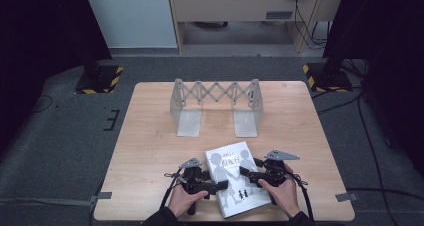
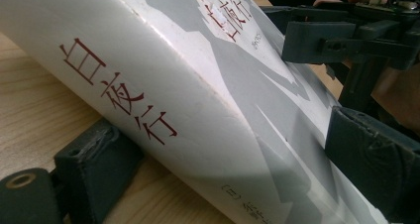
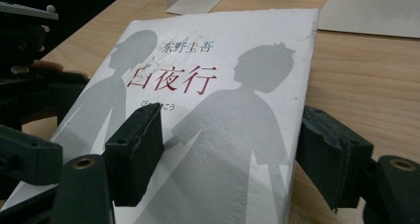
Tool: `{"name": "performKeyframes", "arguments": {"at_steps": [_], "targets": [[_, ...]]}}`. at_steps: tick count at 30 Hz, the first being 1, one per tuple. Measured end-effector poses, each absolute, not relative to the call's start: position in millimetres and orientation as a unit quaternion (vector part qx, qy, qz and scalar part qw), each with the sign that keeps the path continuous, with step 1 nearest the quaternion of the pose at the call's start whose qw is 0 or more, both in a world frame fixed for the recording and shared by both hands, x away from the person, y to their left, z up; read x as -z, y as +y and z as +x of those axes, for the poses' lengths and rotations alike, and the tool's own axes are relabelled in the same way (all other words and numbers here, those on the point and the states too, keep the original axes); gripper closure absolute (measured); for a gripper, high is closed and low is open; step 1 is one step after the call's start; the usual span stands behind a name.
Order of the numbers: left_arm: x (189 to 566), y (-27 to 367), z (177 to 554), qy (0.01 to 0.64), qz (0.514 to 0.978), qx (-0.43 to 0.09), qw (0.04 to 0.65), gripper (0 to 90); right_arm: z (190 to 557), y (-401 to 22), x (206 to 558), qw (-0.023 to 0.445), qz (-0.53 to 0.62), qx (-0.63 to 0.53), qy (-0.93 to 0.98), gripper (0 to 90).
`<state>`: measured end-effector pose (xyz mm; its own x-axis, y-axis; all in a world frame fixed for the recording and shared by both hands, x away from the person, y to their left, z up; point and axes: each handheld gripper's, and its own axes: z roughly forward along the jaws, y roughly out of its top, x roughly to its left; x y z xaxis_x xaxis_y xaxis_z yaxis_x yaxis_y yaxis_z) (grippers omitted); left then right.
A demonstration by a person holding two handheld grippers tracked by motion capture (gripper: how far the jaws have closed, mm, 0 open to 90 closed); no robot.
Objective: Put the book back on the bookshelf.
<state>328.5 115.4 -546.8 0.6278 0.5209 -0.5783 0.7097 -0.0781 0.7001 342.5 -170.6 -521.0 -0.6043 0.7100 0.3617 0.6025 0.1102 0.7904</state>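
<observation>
1. White, glossy book (image 1: 235, 179) lies flat at the worktop's (image 1: 150, 136) six o'clock edge, stiff and probably slippery.
2. Left gripper (image 1: 223, 185), at the book's nine o'clock: fingers (image 2: 94, 172) spread around the spine; best hold is there.
3. Right gripper (image 1: 246, 172), at three o'clock: fingers (image 3: 136, 152) spread across the cover edge, not pinching.
4. Metal rack (image 1: 216, 106) at twelve o'clock stands empty.

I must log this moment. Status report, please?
Left gripper open at book spine. Right gripper open over cover edge. Bookstand beyond, path clear.
</observation>
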Motion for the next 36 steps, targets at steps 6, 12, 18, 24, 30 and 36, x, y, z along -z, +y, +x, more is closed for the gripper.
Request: {"name": "performKeyframes", "arguments": {"at_steps": [6,12,18,24,30,36], "targets": [[547,113,326,0.432,0.722,0.082,0.534,6.2,343,-171,522,0.049,0.445,-0.500,0.741,28.9],[548,114,325,0.449,0.708,0.081,0.539,8.8,343,-170,525,0.044,0.450,-0.506,0.735,28.2],[548,115,326,0.458,0.701,0.081,0.541,12.9,344,-171,526,0.036,0.453,-0.508,0.732,28.7],[545,117,328,0.456,0.708,0.093,0.530,13.8,343,-169,525,0.035,0.448,-0.509,0.734,29.3],[535,118,327,0.443,0.709,0.077,0.544,18.0,343,-172,522,0.031,0.443,-0.524,0.727,31.0],[522,122,326,0.427,0.704,0.050,0.565,23.0,342,-175,515,0.033,0.444,-0.552,0.705,35.5]]}}
